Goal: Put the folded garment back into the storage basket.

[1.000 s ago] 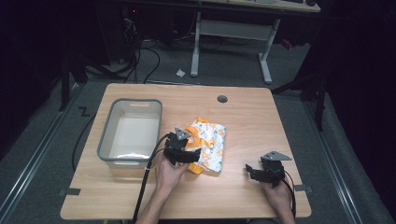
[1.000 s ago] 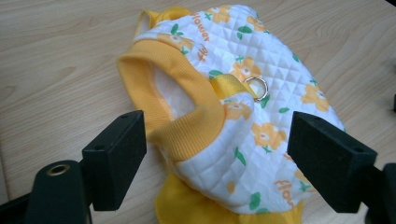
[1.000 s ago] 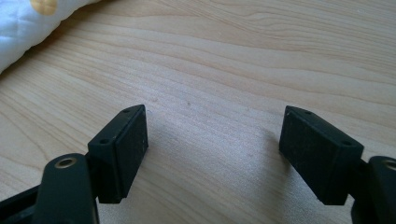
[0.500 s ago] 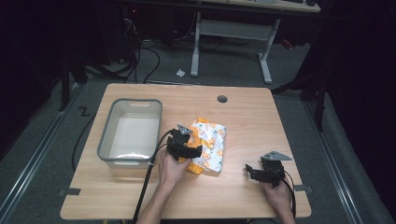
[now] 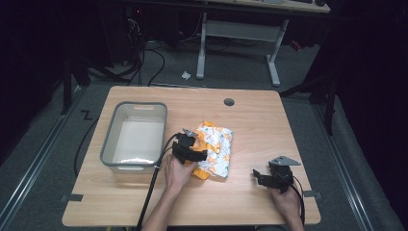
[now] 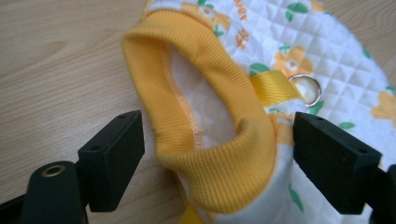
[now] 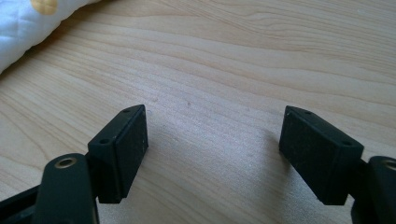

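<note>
A small quilted garment (image 5: 216, 149), white with orange flowers and yellow ribbed trim, lies at the middle of the wooden table (image 5: 250, 120). My left gripper (image 5: 190, 153) sits at its left edge. In the left gripper view the gripper (image 6: 217, 149) is open, and the yellow ribbed cuff (image 6: 210, 121) lies between the jaws without touching either. A metal ring (image 6: 306, 88) on a yellow strap lies beside the cuff. My right gripper (image 5: 264, 178) rests near the table's front right, open (image 7: 215, 149) over bare wood, with a corner of the garment (image 7: 28, 23) at the far left.
A grey plastic bin (image 5: 134, 137) stands left of the garment, close to my left hand. A round cable hole (image 5: 229, 102) sits near the table's back edge. Cables trail from both grippers toward the front edge. Desk legs and cords stand on the floor behind.
My left gripper has shifted slightly toward the garment's left edge. The right gripper has stayed in place.
</note>
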`<state>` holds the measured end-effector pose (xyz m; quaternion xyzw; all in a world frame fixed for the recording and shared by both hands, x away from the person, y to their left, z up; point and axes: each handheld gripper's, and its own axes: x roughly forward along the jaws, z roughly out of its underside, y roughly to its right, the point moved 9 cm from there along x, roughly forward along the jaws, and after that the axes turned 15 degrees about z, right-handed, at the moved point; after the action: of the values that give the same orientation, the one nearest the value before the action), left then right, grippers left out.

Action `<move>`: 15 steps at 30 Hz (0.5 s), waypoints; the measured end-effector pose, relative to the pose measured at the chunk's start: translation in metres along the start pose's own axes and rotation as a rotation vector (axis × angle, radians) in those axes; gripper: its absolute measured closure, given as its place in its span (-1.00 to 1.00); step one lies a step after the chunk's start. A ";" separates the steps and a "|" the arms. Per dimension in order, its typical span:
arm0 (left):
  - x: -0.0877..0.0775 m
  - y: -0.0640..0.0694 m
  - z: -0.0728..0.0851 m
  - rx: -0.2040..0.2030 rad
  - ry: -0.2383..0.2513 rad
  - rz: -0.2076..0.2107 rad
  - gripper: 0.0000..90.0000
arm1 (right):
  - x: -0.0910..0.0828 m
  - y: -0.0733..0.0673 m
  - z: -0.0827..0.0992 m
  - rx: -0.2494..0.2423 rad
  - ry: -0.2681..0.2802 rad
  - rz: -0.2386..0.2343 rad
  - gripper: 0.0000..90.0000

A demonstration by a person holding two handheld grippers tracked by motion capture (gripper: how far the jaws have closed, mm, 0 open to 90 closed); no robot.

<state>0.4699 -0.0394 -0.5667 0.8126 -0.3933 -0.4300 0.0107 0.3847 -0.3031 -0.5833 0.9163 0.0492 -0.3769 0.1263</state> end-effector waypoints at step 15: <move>0.013 -0.005 0.009 -0.012 -0.052 -0.018 -0.51 | 0.000 0.000 0.000 0.000 0.000 0.000 -0.47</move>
<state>0.4706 -0.0415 -0.5825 0.8047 -0.3836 -0.4532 0.0015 0.3847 -0.3031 -0.5833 0.9163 0.0493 -0.3768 0.1263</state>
